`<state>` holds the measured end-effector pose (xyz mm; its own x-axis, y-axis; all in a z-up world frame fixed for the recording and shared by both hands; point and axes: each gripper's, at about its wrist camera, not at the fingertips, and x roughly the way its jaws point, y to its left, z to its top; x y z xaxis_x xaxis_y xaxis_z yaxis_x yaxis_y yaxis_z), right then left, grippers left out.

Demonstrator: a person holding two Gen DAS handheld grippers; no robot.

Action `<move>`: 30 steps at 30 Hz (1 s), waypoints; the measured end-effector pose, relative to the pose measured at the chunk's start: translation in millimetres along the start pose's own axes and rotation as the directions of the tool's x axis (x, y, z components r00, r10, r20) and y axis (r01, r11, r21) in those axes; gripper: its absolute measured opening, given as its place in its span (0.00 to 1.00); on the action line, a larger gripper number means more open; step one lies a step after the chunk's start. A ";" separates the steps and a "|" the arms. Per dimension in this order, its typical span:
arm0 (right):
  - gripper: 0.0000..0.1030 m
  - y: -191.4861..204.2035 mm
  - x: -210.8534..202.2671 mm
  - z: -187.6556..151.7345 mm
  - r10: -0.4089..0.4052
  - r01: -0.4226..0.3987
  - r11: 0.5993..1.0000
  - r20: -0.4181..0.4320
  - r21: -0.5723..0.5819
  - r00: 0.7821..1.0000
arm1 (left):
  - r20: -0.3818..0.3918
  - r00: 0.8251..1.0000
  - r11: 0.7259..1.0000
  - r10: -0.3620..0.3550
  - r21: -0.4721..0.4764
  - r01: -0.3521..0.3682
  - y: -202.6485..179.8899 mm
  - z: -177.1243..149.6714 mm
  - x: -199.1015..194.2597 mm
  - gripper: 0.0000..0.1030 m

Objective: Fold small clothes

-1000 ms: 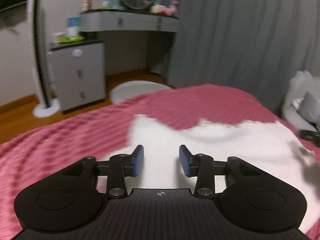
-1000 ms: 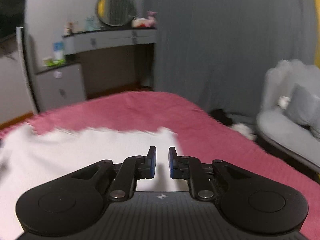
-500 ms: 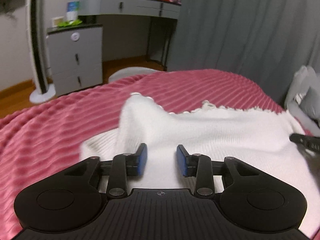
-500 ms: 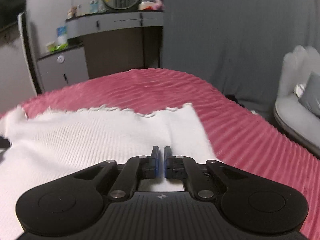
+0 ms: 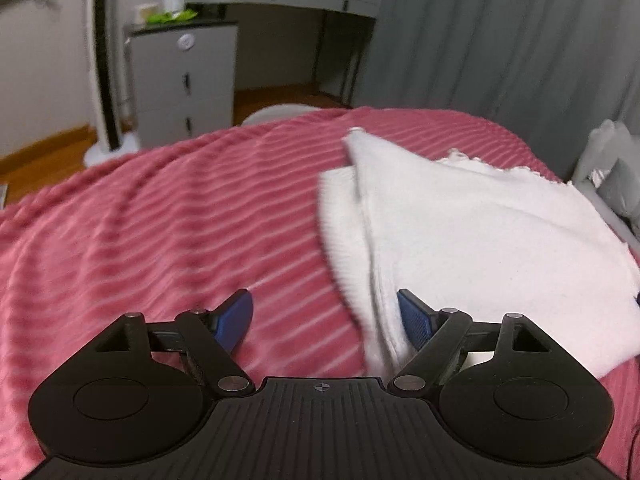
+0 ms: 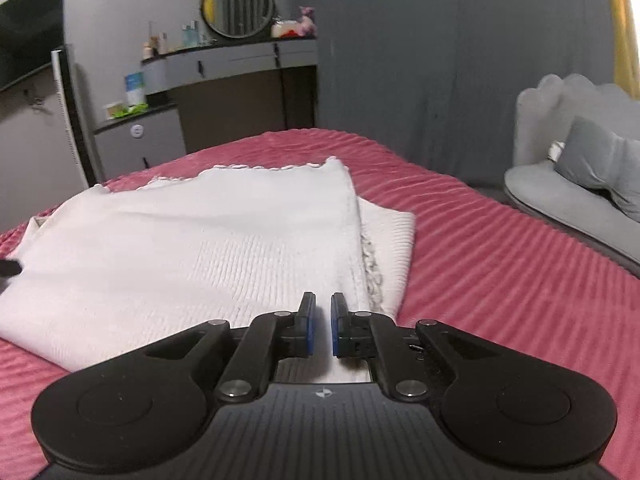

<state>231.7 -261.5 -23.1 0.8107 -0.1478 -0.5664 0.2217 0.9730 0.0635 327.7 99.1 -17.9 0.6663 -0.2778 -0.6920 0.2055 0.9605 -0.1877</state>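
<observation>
Garment: the white knit garment (image 5: 472, 232) lay on the pink ribbed bedspread (image 5: 160, 232), toward the far right part of the bed in the left wrist view.
Fold so far: one fold appeared made; an upper layer lay over a lower one that showed as a strip along the side edge (image 6: 394, 240).
Left to do: judging by its wide spread, at least one more fold and a smoothing seemed due.
Left gripper: the left gripper (image 5: 326, 312) had its fingers spread wide, holding nothing, with the garment's near corner lying between them, close by the right pad (image 5: 414, 320).
Right gripper: the right gripper (image 6: 322, 330) had its fingers drawn near together with a narrow gap; whether cloth was pinched there I cannot tell.
Edges: the scalloped trim (image 6: 256, 168) marked the far edge.
Open room: bare bedspread stretched to the garment's left and right, giving room to swing a layer across; the grey sofa (image 6: 576, 184) stood well apart beyond the bed's right edge.
</observation>
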 end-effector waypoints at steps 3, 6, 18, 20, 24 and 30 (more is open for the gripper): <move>0.10 8.2 -11.5 1.3 -0.008 0.008 1.000 -0.008 -0.025 1.000 | -0.001 0.999 0.996 -0.045 -0.079 0.045 9.2 -1.2 -10.7 0.79; 0.14 15.9 -24.4 -3.6 0.001 -0.001 0.999 -0.008 -0.035 1.000 | -0.008 1.000 0.998 -0.026 -0.057 0.025 -0.2 -3.0 -13.9 0.77; 0.20 38.9 -46.9 -23.6 0.026 -0.028 0.999 -0.046 -0.037 0.999 | -0.036 0.998 0.998 -0.058 0.023 0.059 -30.9 -7.3 -11.3 0.76; 0.21 42.6 -48.8 -24.8 0.027 -0.029 0.999 -0.046 -0.035 0.999 | -0.044 0.996 0.997 -0.072 0.028 0.073 -32.1 -8.2 -11.7 0.76; 0.21 50.0 -48.7 -28.0 0.036 -0.038 0.999 -0.060 -0.034 0.998 | -0.052 0.995 0.996 -0.081 0.032 0.083 -34.0 -9.6 -10.3 0.76; 0.23 60.2 -47.8 -29.3 0.061 -0.063 0.997 -0.064 -0.033 0.996 | -0.071 0.979 0.979 -0.192 -0.084 0.186 -21.1 -8.6 -3.4 0.65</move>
<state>190.4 -190.7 -16.3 0.7863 -0.0765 -0.6131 0.1521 0.9857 0.0720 315.0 79.9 -17.6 0.5622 -0.4548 -0.6908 0.2644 0.8902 -0.3709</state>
